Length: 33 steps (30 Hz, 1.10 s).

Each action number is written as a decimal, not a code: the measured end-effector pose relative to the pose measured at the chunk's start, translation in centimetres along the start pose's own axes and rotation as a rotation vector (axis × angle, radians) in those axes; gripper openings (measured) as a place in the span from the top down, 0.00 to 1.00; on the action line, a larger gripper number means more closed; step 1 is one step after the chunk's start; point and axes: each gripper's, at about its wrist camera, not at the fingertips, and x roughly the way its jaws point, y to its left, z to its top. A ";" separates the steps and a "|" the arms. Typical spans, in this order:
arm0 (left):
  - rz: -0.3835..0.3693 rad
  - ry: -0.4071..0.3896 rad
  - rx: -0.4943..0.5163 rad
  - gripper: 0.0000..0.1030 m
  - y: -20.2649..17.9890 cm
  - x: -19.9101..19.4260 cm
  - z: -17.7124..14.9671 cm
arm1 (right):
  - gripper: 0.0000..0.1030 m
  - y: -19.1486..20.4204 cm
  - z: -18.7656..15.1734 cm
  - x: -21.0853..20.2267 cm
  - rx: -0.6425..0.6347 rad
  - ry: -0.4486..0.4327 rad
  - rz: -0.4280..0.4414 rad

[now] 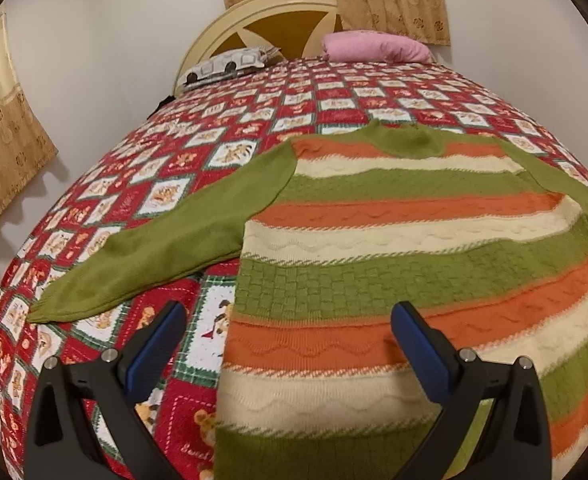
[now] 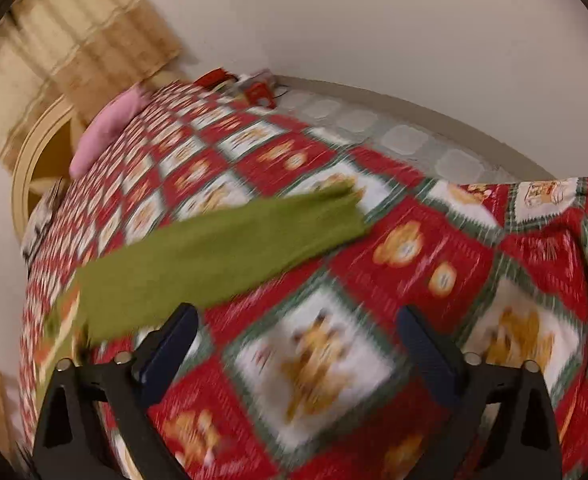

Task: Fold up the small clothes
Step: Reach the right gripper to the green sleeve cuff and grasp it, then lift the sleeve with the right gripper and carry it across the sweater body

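A striped sweater is laid flat on the quilt, sleeves spread. The left gripper is held wide above its hem; the right gripper, equally wide, beside one sleeve.

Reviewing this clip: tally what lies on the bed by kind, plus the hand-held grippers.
Striped sweater: 1
Pillows: 2, one pink, one grey-patterned
Hand-held grippers: 2, left and right, both open and holding nothing
Total: 5
Some small red items sit at the bed's far corner in the right wrist view, too blurred to count.
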 end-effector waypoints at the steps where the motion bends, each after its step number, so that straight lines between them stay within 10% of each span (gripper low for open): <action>1: 0.003 0.004 0.000 0.00 -0.1 0.2 0.0 | 0.21 -0.5 0.7 0.5 0.012 0.000 -0.013; 11: 0.050 0.016 -0.019 0.00 0.6 2.2 0.6 | 0.46 -2.1 3.7 4.4 0.084 0.042 0.031; 14: 0.051 0.026 -0.015 0.00 0.5 2.5 0.5 | 0.89 -1.0 4.1 4.9 0.040 0.036 0.055; 33: -0.039 0.011 -0.050 0.00 1.2 1.4 0.5 | 0.92 16.2 7.2 -6.1 -0.349 -0.242 0.171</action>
